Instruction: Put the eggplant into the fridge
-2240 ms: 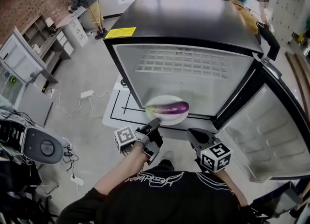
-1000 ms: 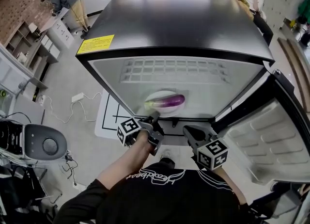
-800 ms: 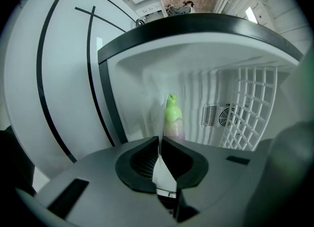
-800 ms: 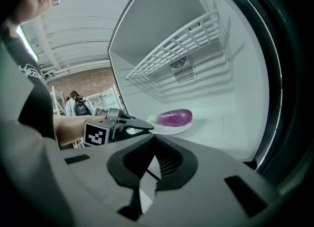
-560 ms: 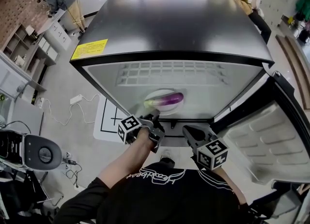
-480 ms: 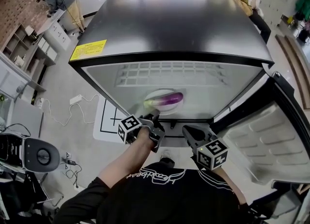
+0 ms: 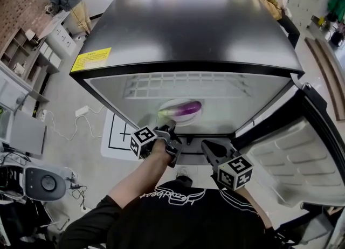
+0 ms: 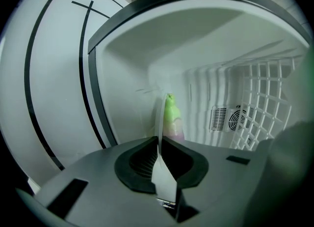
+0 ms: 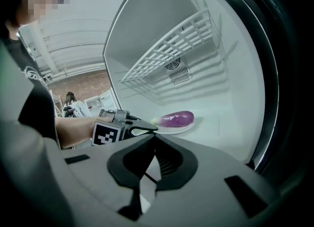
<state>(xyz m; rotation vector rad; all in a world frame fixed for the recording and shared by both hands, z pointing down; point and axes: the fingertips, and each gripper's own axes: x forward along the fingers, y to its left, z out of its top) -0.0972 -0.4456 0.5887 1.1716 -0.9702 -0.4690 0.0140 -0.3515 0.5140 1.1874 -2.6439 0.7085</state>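
Note:
A purple eggplant with a green stem end lies on a white plate inside the open black fridge, on its floor near the front. My left gripper is shut on the plate's near rim. In the left gripper view the plate runs edge-on between the jaws of my left gripper, with the eggplant behind it. My right gripper hangs at the fridge's front edge, shut and holding nothing. The right gripper view shows the eggplant, the plate and the left gripper past my right gripper.
The fridge door stands swung open at the right. A white wire shelf sits above the plate. Black taped lines and a cable mark the floor at the left. People stand behind the fridge.
The left gripper has carried the plate with the eggplant from the fridge's front edge a little deeper inside. The right gripper has stayed at the front edge.

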